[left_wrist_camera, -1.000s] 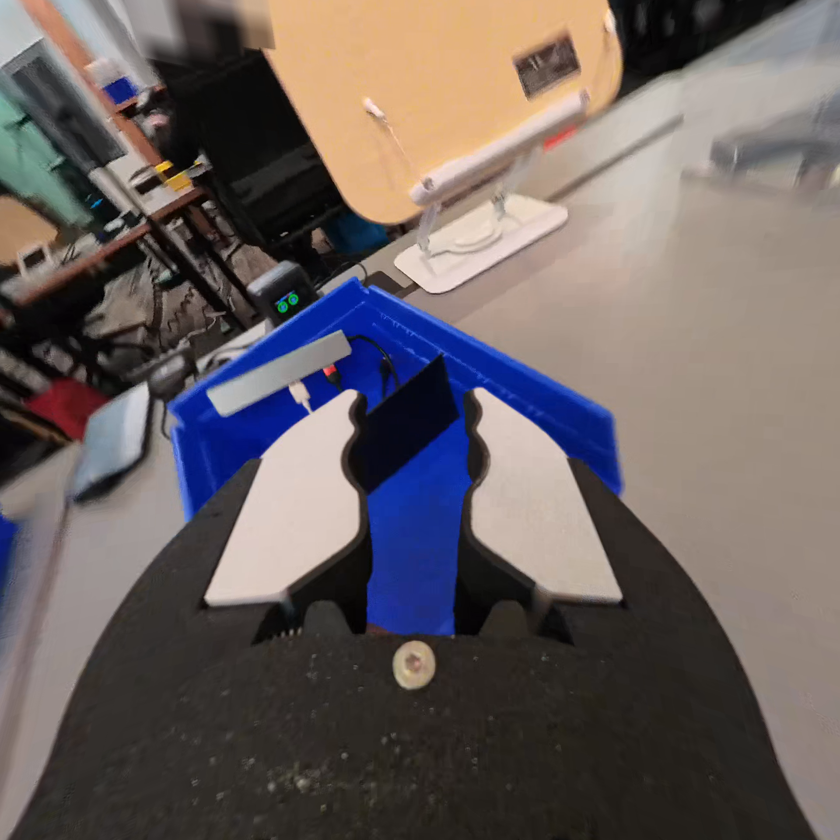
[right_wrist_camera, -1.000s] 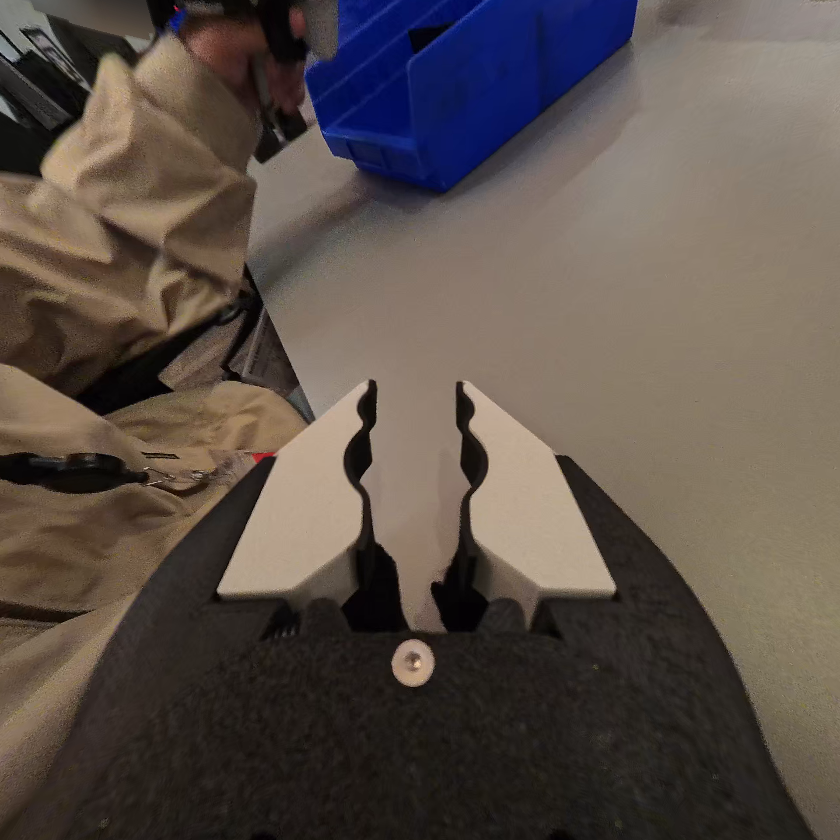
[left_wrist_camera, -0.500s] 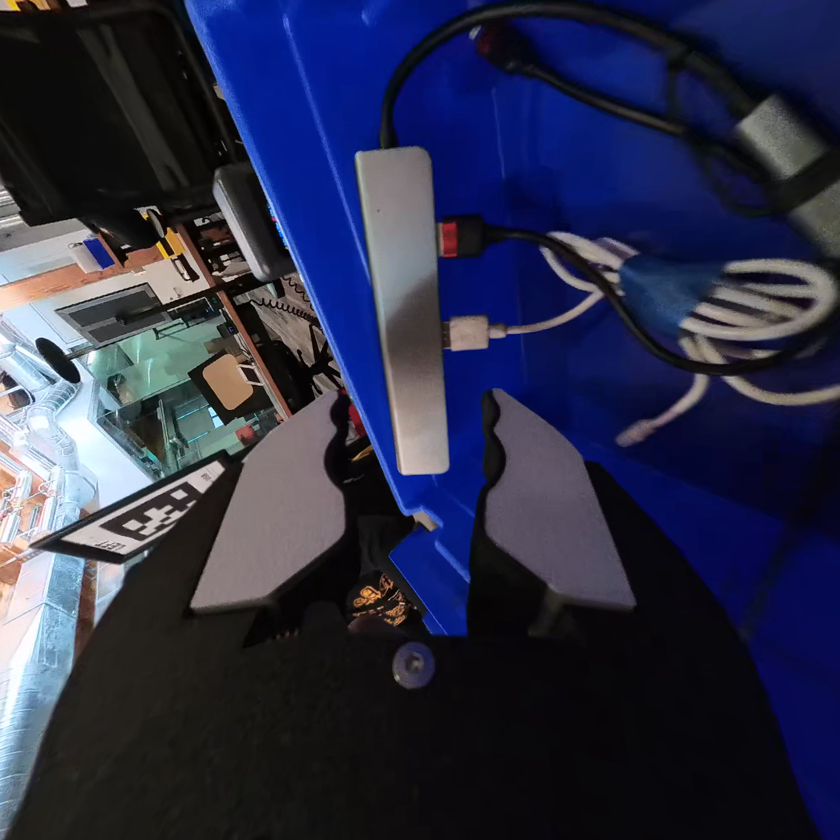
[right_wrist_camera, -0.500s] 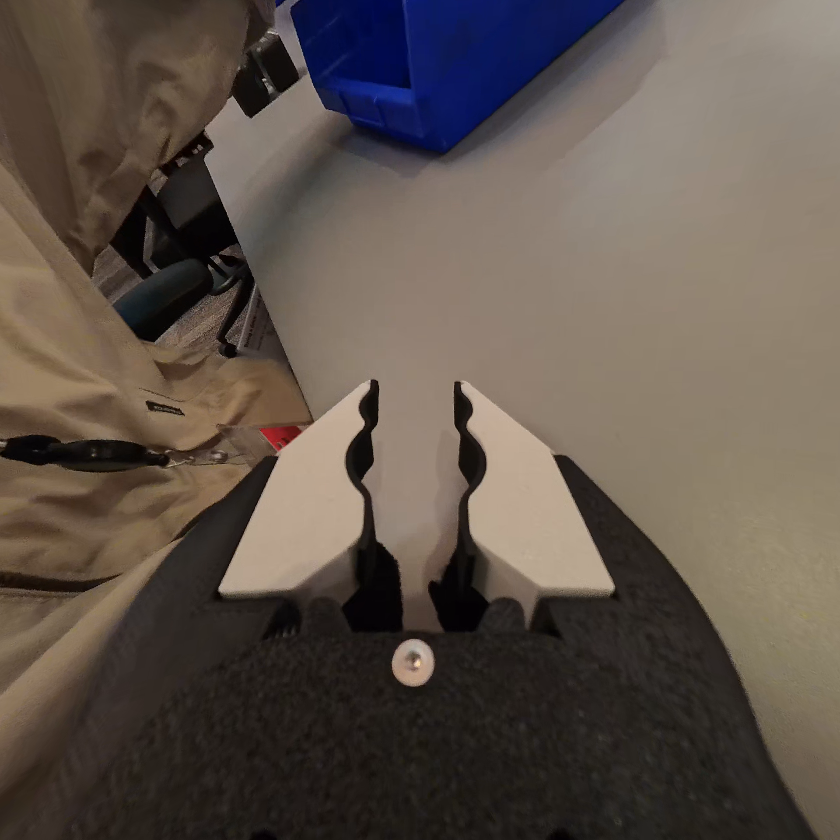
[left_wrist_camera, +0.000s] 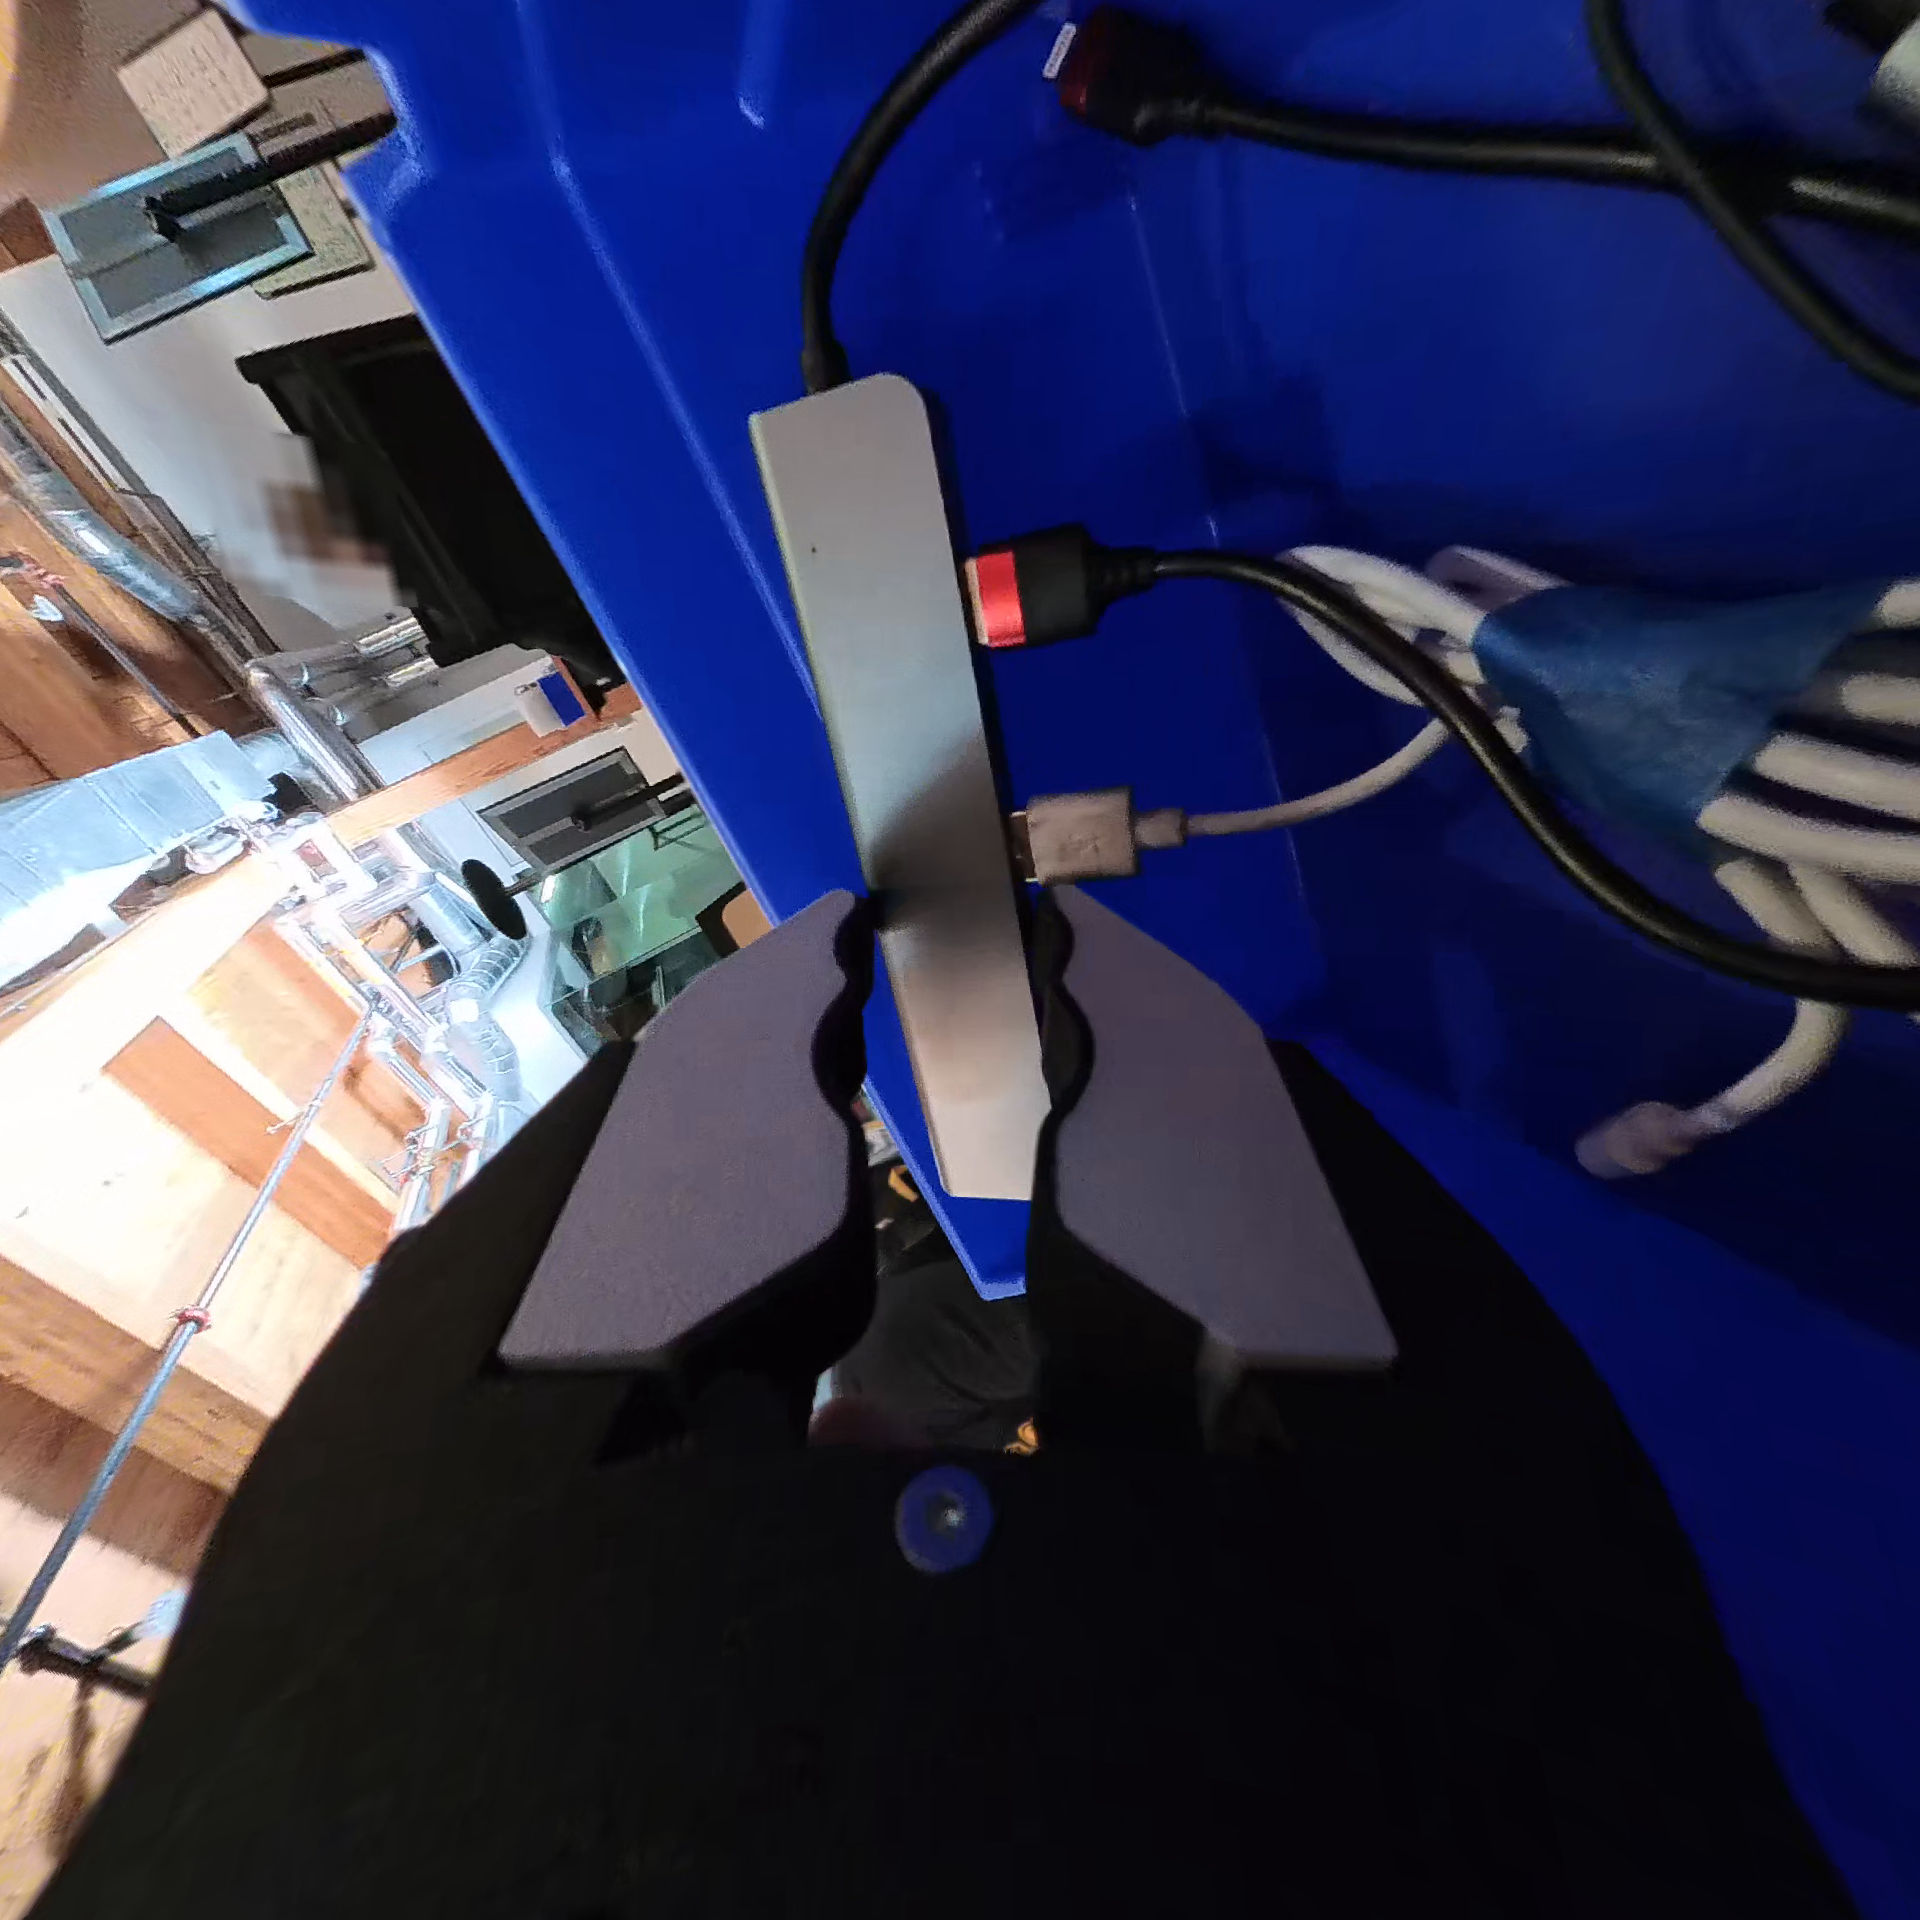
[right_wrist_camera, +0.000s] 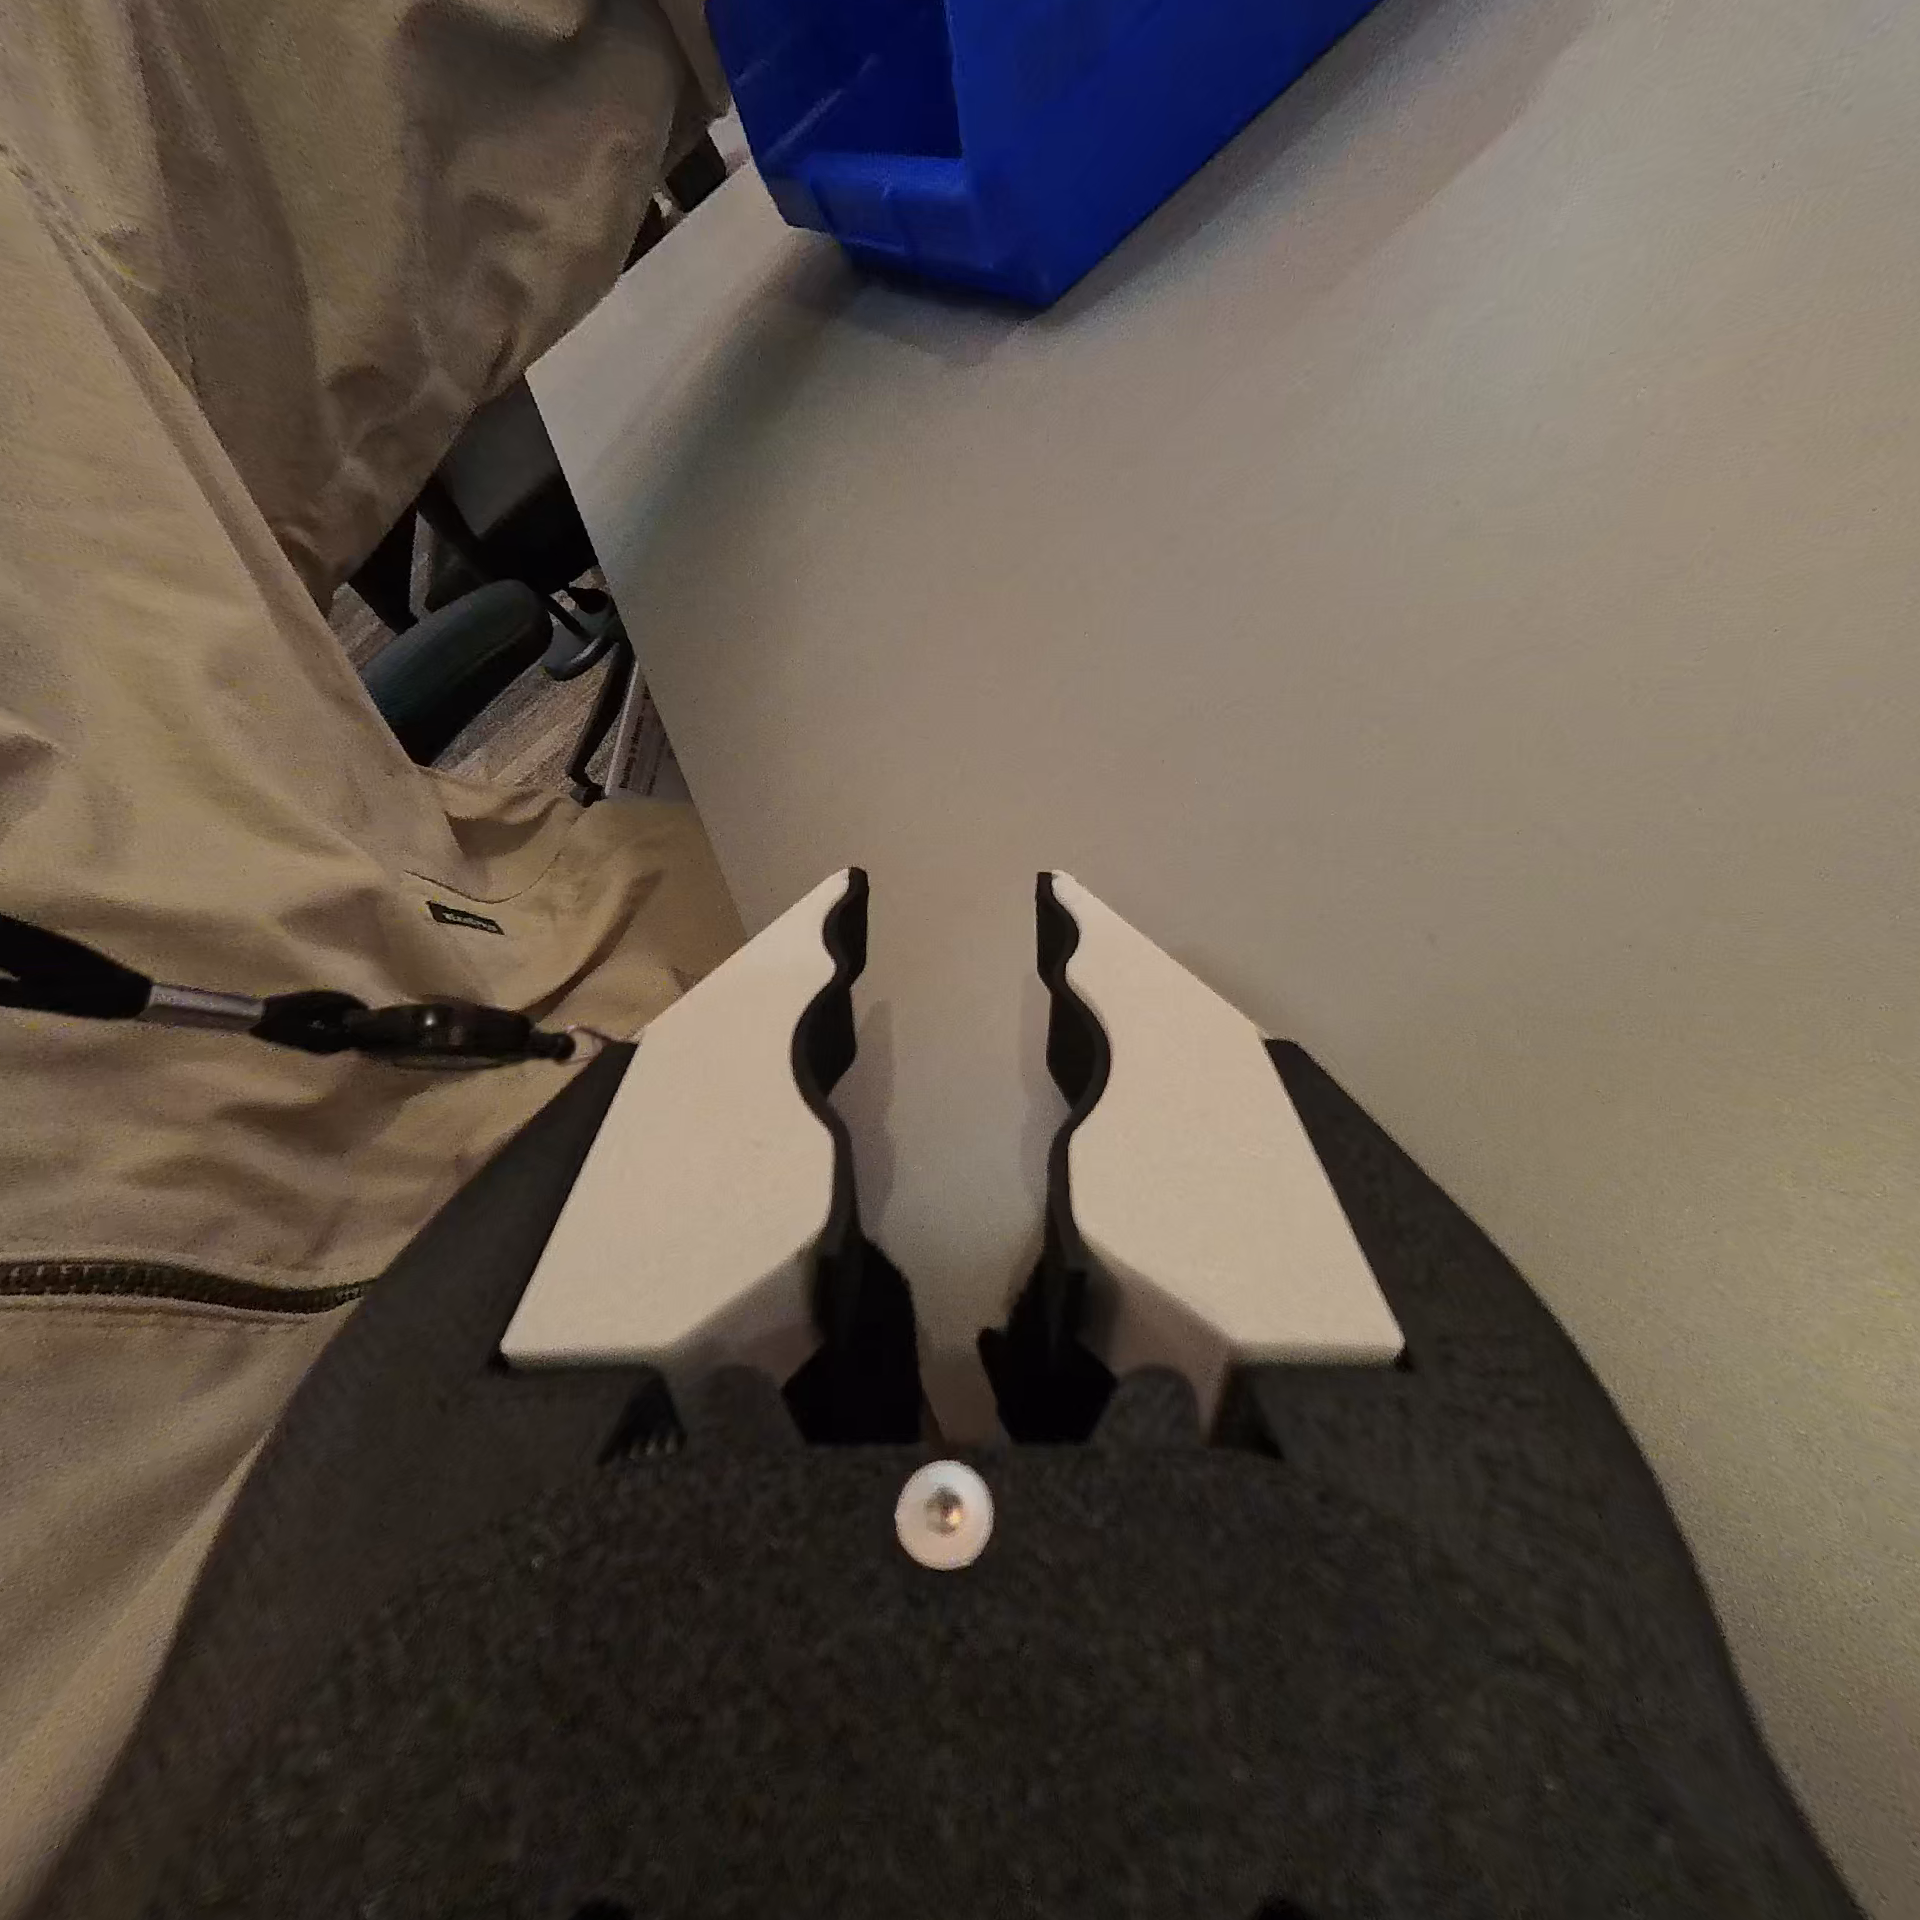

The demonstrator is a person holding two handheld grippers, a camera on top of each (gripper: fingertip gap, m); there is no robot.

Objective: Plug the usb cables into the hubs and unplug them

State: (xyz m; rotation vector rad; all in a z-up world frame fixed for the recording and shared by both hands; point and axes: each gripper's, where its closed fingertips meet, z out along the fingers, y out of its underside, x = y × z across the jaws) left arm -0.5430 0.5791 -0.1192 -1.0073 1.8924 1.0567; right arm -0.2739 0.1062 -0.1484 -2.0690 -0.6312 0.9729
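Between my left gripper's (left_wrist_camera: 951, 914) fingers, at the centre of the left wrist view, sits the near end of the silver hub (left_wrist_camera: 894, 727), leaning on the blue bin's (left_wrist_camera: 1247, 364) wall; my fingers flank it closely, though I cannot tell whether they press it. A red-collared black cable (left_wrist_camera: 1029, 597) and a white cable (left_wrist_camera: 1086, 831) are plugged into its right edge. My right gripper (right_wrist_camera: 951, 894) hangs apart-fingered, holding nothing, over the grey table (right_wrist_camera: 1455, 623).

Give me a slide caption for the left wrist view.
Left gripper straddling a silver USB hub with two cables plugged in, inside a blue bin.
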